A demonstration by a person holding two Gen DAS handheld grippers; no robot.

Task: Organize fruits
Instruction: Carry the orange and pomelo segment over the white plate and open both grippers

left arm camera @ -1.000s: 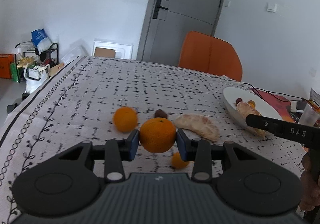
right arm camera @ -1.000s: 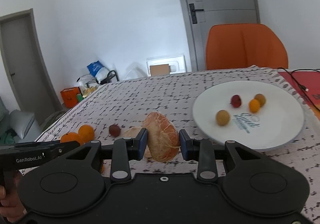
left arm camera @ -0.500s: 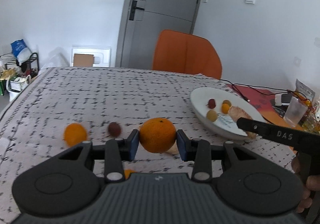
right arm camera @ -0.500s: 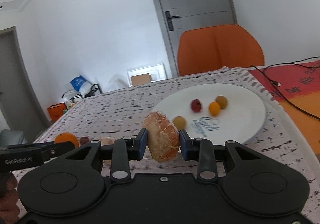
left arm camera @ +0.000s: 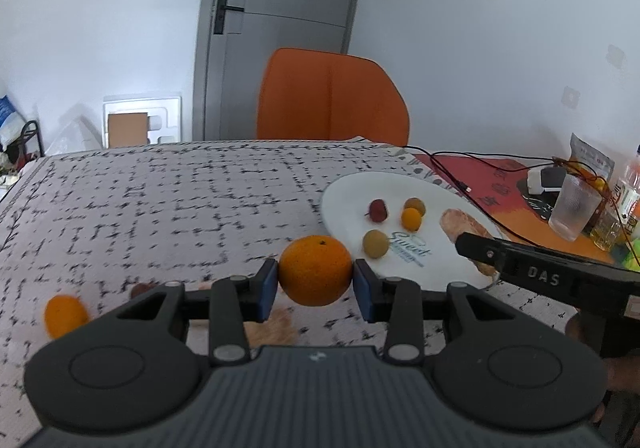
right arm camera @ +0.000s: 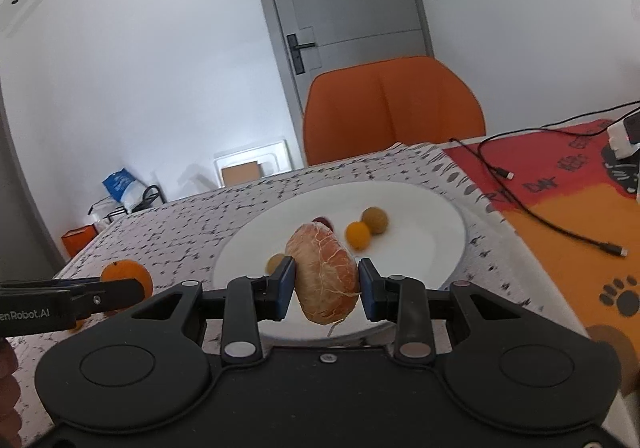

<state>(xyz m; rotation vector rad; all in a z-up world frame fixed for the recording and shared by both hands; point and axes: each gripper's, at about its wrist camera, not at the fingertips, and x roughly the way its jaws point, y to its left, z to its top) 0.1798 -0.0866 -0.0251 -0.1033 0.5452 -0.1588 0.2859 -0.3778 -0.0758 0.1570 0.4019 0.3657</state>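
Note:
My left gripper point(left arm camera: 315, 284) is shut on an orange point(left arm camera: 315, 270) and holds it above the tablecloth, just left of the white plate point(left arm camera: 436, 268). My right gripper point(right arm camera: 326, 288) is shut on a peeled citrus piece point(right arm camera: 325, 272) and holds it over the near part of the plate point(right arm camera: 424, 248). Several small fruits lie on the plate: a red one point(left arm camera: 377, 209), a small orange one point(left arm camera: 411, 218) and brownish ones point(left arm camera: 375, 244). The peeled piece point(left arm camera: 464, 226) and the right gripper's arm point(left arm camera: 536, 276) show in the left wrist view. The held orange point(right arm camera: 127, 280) shows in the right wrist view.
On the cloth at the left lie a loose orange point(left arm camera: 65, 316), a dark small fruit point(left arm camera: 141, 290) and a peeled piece point(left arm camera: 276, 330). An orange chair point(left arm camera: 332, 95) stands behind the table. A cable point(right arm camera: 552, 224), a glass point(left arm camera: 574, 209) and bottles lie on the right side.
Both grippers have moved right toward the plate with their fruit held. The right gripper now hangs over the plate. The loose fruits have slid left in the left wrist view.

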